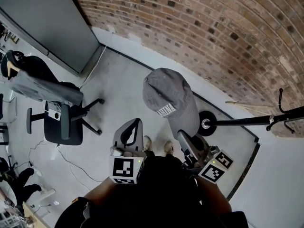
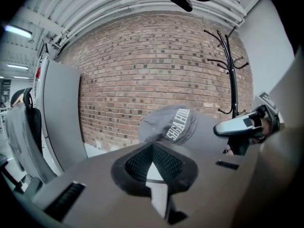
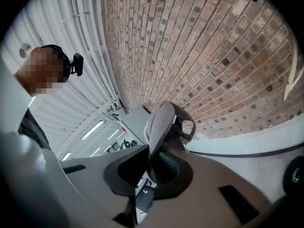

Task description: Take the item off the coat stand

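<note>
A grey cap [image 1: 170, 98] with white lettering hangs in the air in front of me, clear of the black coat stand [image 1: 256, 121]. My right gripper [image 1: 186, 145] is shut on the cap's brim from below. In the right gripper view the brim [image 3: 158, 127] stands on edge between the pads [image 3: 167, 167]. My left gripper [image 1: 127, 136] is just left of the cap, shut, with nothing in it. The left gripper view shows its jaws [image 2: 152, 161] closed together, with the cap [image 2: 173, 125] beyond them and the stand's bare hooks [image 2: 231, 63] at the right.
The stand's round base [image 1: 207, 123] rests on the floor by the brick wall [image 1: 213, 27]. An office chair [image 1: 61, 120] with a grey jacket over it stands at the left, with cables [image 1: 71, 163] on the floor near it. A grey panel [image 1: 47, 23] leans at the back left.
</note>
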A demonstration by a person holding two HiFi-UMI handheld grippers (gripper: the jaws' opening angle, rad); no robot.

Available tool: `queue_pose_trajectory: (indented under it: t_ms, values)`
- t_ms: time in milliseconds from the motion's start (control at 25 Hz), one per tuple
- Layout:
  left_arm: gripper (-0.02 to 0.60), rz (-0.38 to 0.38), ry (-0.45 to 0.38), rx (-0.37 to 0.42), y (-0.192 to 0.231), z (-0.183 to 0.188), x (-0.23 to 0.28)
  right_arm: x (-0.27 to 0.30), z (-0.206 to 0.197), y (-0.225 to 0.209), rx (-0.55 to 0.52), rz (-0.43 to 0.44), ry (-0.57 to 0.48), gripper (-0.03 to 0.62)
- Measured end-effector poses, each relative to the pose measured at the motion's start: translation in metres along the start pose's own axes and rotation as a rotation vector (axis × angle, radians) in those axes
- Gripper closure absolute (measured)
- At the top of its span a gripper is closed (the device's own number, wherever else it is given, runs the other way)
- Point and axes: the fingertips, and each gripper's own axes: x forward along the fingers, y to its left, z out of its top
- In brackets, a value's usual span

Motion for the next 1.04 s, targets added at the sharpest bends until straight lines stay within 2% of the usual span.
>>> queue_pose_trajectory:
  t_ms: [200,600,1040]
  values:
    - [0.555,0.026,-0.001,0.019,-0.011,0.002,-0.002,-0.009,0.006,-0.004,-0.048,-0.003,0.005,0.563]
    - [0.555,0.043,-0.005,0.028,-0.018,0.003,-0.008,-0.016,0.004,-0.005,-0.053,0.001,0.001,0.563]
    - [0.555,0.030,-0.013,0.022,-0.017,0.006,-0.012,-0.015,0.004,0.001,-0.064,-0.012,-0.002,0.565]
